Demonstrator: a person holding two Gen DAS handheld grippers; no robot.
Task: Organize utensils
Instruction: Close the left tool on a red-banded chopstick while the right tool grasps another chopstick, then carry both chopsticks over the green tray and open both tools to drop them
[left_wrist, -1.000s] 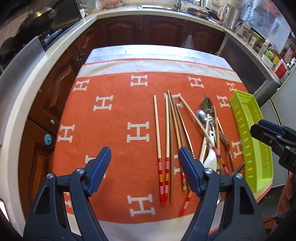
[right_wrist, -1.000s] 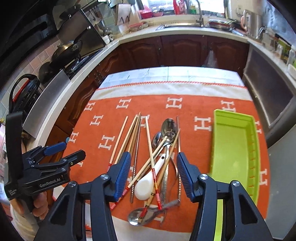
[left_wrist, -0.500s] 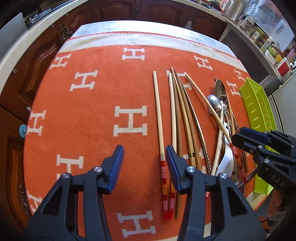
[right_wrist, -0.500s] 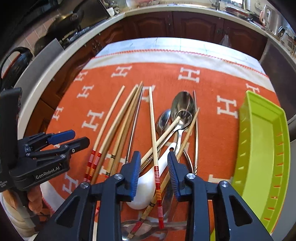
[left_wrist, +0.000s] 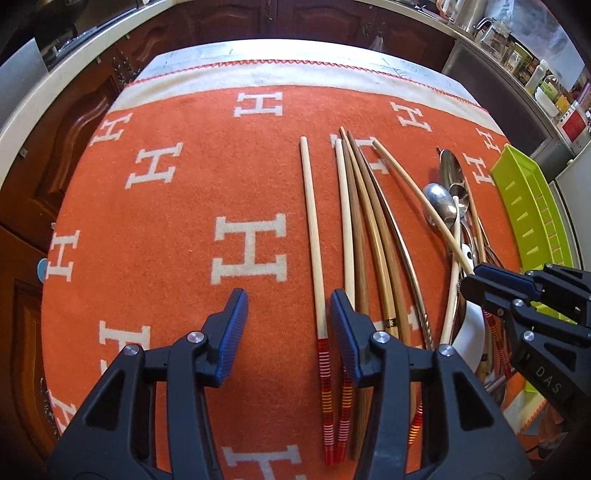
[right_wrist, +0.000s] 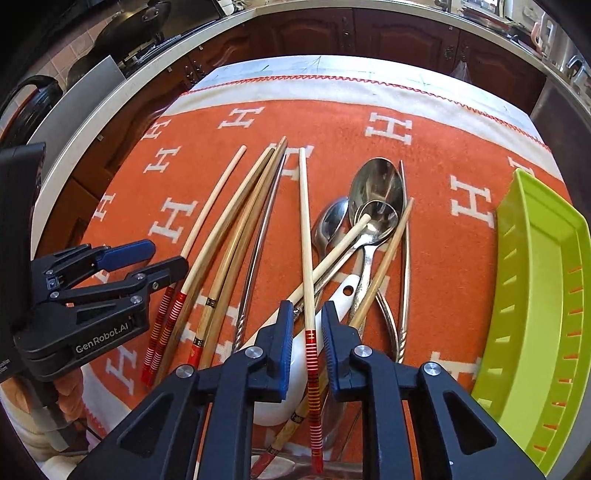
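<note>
The red-banded chopstick (right_wrist: 307, 258) lies atop the spoon pile at frame centre. Your right tongs (right_wrist: 306, 343) are closing around it, pads not yet pressing; clamp squarely, then lift straight. Your left tongs (left_wrist: 286, 332) stand half open, one pale chopstick (left_wrist: 313, 243) between them, ungripped.

An orange blanket (left_wrist: 184, 229) with white H letters and a pale border stitched in red covers the desk (left_wrist: 295, 55), whose marbled top shows bare beyond the blanket's far edge. Behind the desk runs a row of dark wooden cabinets (right_wrist: 388, 33) under a pale countertop (right_wrist: 122, 107). Left of the desk, pans (right_wrist: 147, 18) sit on a stove. Right of it, jars and bottles (left_wrist: 532, 70) crowd the counter in bright daylight.
</note>
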